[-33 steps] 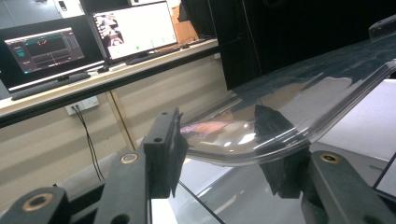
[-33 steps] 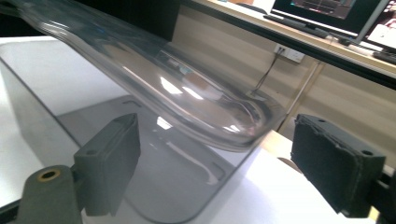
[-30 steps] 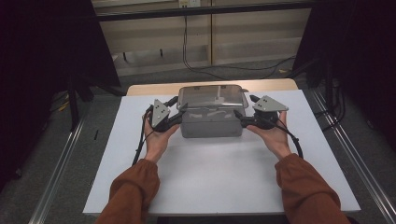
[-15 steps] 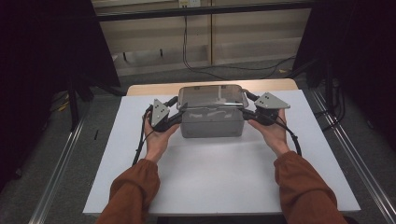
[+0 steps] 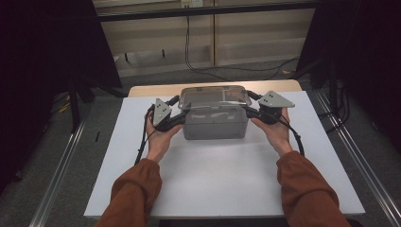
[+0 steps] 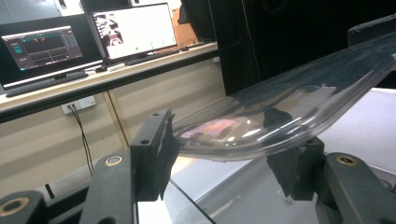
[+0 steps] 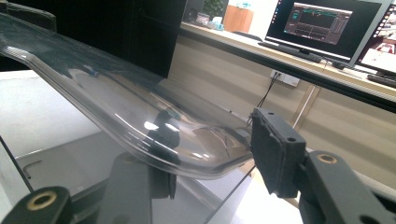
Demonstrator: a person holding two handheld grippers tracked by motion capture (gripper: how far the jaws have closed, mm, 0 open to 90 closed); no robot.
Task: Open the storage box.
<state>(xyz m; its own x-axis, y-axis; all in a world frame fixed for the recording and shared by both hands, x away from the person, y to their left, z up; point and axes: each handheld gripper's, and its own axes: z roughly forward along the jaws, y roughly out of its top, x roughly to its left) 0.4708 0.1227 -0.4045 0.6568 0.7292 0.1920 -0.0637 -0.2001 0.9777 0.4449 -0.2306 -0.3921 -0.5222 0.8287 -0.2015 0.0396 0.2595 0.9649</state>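
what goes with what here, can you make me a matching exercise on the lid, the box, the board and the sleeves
Things:
1. lid
2. box
3. board
4. sleeves

Descriptions:
a. white, flat on the table
b. rust orange
c. clear, each end between a gripper's jaws
d. grey, under the lid

Pairs: 1-c, 2-d, 3-a, 4-b

The left gripper takes the lid's left end, the right gripper its right end.

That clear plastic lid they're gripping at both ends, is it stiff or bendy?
Probably somewhat bendy: the clear plastic lid looks thin and curves between the left gripper and right gripper. Likely light. Its glossy surface may be slippery.
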